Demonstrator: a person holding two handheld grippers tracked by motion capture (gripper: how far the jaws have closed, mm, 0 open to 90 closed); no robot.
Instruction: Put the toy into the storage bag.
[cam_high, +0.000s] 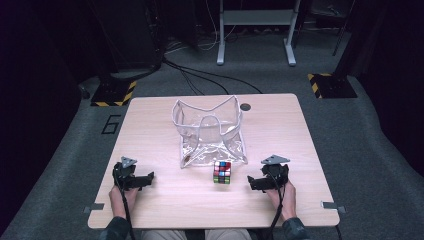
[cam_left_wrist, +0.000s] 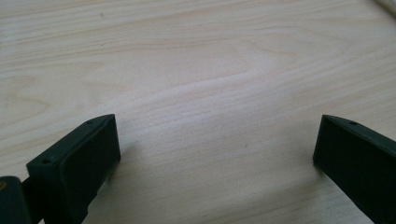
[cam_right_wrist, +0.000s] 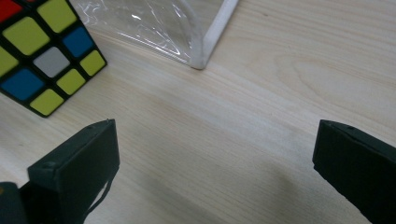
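Observation:
A scrambled puzzle cube stands on the wooden table, just in front of a clear plastic bag with white edging whose mouth gapes upward. My right gripper rests on the table right of the cube, open, with nothing between its jaws. From the right gripper view the cube lies at the upper left and a corner of the bag ahead. My left gripper rests near the table's left front, open and empty. Bare wood lies between the jaws of the left gripper.
A small dark round hole sits in the tabletop behind the bag. Metal brackets stick out at the table's front corners. Beyond the table are grey carpet, cables, a white stand and yellow-black striped bases.

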